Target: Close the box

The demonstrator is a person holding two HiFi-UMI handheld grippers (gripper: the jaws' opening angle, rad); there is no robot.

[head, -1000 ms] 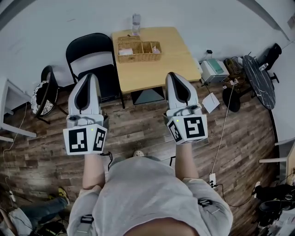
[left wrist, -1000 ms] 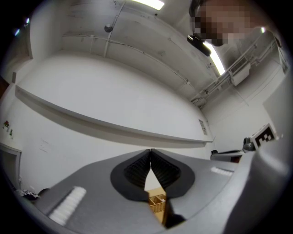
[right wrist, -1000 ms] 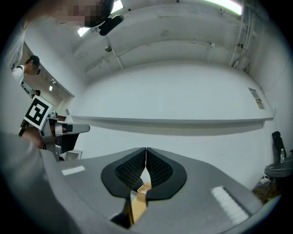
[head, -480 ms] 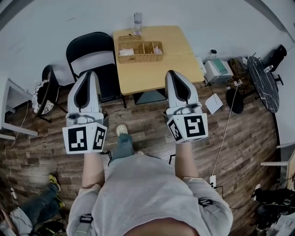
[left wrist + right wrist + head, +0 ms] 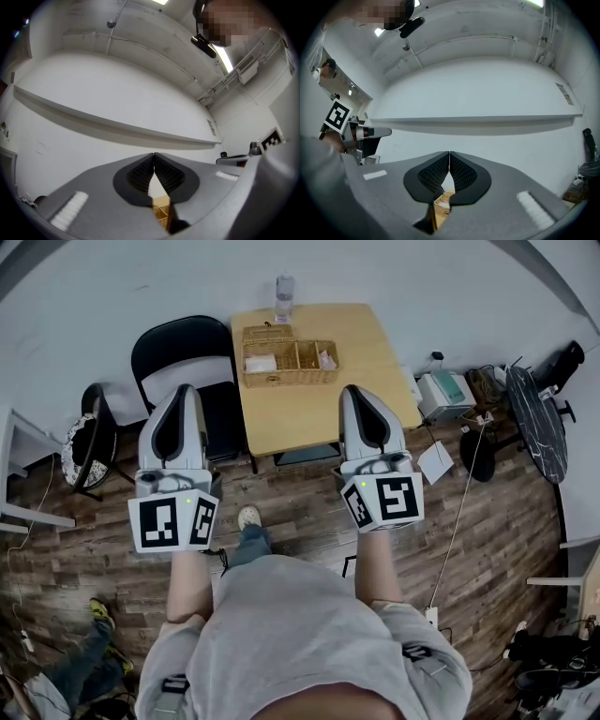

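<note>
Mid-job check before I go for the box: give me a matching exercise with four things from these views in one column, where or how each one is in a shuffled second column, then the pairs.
Things:
1. wicker box
2. bottle
3. black chair
4. right gripper

Places or states:
A. on the floor, left of the table
B. jaws together, nothing between them
C. on the table, compartments open to view
D. upright at the table's far edge, behind the box

Pairs: 1-C, 2-D, 3-A, 4-B.
</note>
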